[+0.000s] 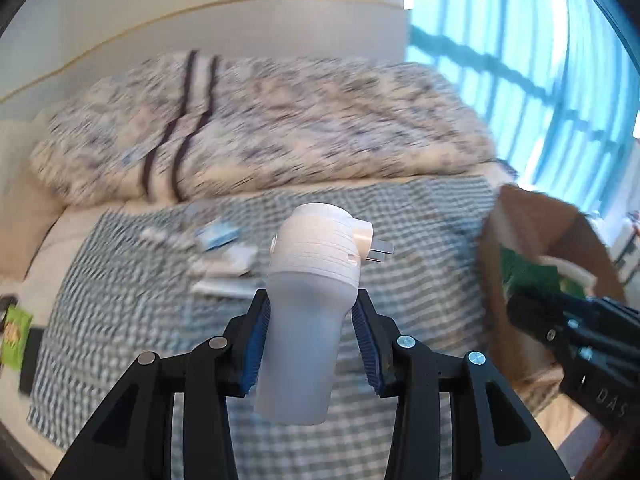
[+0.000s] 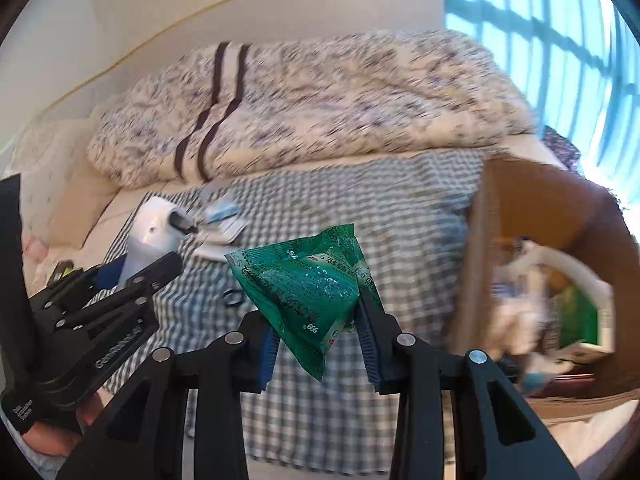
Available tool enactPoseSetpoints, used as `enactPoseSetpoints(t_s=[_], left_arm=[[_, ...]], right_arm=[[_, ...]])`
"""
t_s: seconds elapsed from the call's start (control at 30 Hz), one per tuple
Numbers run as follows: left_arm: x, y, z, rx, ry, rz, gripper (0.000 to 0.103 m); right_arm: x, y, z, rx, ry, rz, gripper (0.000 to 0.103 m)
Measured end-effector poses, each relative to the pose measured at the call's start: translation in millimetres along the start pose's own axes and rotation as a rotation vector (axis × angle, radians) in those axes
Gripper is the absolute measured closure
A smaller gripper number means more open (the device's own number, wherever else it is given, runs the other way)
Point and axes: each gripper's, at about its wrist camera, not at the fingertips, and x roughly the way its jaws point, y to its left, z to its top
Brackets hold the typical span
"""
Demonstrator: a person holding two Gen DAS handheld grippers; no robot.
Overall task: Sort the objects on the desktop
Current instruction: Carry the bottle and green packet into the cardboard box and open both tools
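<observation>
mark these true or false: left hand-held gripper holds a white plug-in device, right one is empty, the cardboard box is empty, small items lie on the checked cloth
1. The left hand-held gripper holds a white plug-in device. True.
2. The right hand-held gripper is empty. False: it is shut on a green packet.
3. The cardboard box is empty. False: blurred white and green items sit inside.
4. Small items lie on the checked cloth. True: blurred blue and white packets lie near the patterned duvet.

The plug-in device (image 1: 312, 292) is matt white plastic with metal prongs. The green packet (image 2: 308, 292) is glossy, crinkled film. The checked cloth (image 1: 400, 220) is woven; the box (image 2: 540, 200) is matt cardboard.
</observation>
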Motion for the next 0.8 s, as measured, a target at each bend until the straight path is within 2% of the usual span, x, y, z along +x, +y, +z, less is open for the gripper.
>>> enactPoseSetpoints(t_s=[0.13, 0.33, 0.47, 0.7, 0.77, 0.8], left_arm=[[0.9, -63.3, 19.6, 0.077, -0.030, -0.103, 0.061], [8.2, -147.2, 33.1, 0.151, -0.027, -0.238, 0.061], [20.1, -189.1, 27.6, 0.193, 0.003, -0.281, 0.061], [38.5, -234.1, 9.9, 0.260, 0.059, -0.327, 0.061], [41.8, -237.8, 6.5, 0.266, 0.066, -0.343, 0.046], [42.3, -238.5, 4.8, 0.274, 0.072, -0.342, 0.017]], right_arm=[[-26.3, -42.9, 6.8, 0.043, -0.030, -0.065, 0.069], [-56.2, -119.7, 10.1, 0.138, -0.048, -0.165, 0.069], [-62.0, -163.9, 8.8, 0.197, -0.041, -0.220, 0.069], [-45.1, -214.7, -2.3, 0.282, 0.010, -0.222, 0.068], [-40.7, -220.0, -6.3, 0.288, 0.020, -0.222, 0.066], [-41.5, -222.1, -9.8, 0.288, 0.021, -0.233, 0.064]])
